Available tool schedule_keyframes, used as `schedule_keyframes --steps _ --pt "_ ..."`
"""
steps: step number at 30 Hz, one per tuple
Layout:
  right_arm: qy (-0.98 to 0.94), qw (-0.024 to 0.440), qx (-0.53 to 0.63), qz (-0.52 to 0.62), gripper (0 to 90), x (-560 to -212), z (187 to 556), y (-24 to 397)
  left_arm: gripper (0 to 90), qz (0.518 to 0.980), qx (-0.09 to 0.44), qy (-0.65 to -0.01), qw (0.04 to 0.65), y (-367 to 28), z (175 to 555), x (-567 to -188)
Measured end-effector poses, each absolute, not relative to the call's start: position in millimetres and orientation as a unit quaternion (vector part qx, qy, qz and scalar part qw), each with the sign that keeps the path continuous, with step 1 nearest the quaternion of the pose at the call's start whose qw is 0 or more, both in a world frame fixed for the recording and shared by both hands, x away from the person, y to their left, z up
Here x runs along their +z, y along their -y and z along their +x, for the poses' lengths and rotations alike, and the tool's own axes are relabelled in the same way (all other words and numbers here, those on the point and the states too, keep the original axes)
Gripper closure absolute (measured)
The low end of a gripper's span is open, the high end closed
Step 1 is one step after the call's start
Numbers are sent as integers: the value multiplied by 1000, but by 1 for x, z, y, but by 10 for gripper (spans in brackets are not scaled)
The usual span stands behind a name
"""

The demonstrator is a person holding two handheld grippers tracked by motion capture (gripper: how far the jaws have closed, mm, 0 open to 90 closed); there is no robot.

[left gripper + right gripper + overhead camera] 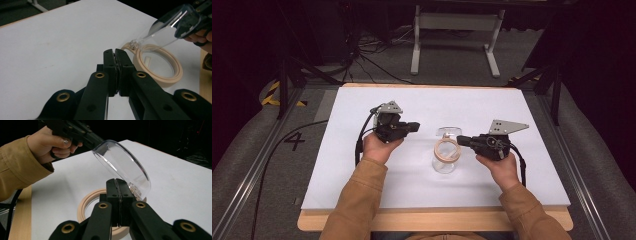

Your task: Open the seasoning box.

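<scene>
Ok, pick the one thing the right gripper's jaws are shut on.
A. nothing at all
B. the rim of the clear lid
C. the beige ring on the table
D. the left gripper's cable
B: in the right gripper view, the right gripper has its jaws pinched on the rim of the tilted clear lid, above the beige ring.

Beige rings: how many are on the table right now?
1. The beige ring lies mid-table between the left gripper and right gripper, under the tilted clear lid. No second one shows.
</scene>
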State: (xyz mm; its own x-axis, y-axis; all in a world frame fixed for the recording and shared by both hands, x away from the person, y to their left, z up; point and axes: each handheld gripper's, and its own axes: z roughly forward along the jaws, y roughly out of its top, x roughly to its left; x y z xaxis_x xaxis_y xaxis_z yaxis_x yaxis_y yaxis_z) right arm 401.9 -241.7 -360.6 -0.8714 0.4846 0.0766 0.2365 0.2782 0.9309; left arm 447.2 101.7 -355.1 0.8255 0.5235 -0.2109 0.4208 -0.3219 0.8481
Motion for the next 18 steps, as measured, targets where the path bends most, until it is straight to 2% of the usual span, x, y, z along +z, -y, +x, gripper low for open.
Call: schedule_keyframes --steps 8,18 --pt "-786 116 563 229 897 -357 418 247 865 824 44 -309 474 -123 438 -360" --pt "-786 114 555 246 897 -365 436 247 857 820 45 -330 466 -140 434 -366"
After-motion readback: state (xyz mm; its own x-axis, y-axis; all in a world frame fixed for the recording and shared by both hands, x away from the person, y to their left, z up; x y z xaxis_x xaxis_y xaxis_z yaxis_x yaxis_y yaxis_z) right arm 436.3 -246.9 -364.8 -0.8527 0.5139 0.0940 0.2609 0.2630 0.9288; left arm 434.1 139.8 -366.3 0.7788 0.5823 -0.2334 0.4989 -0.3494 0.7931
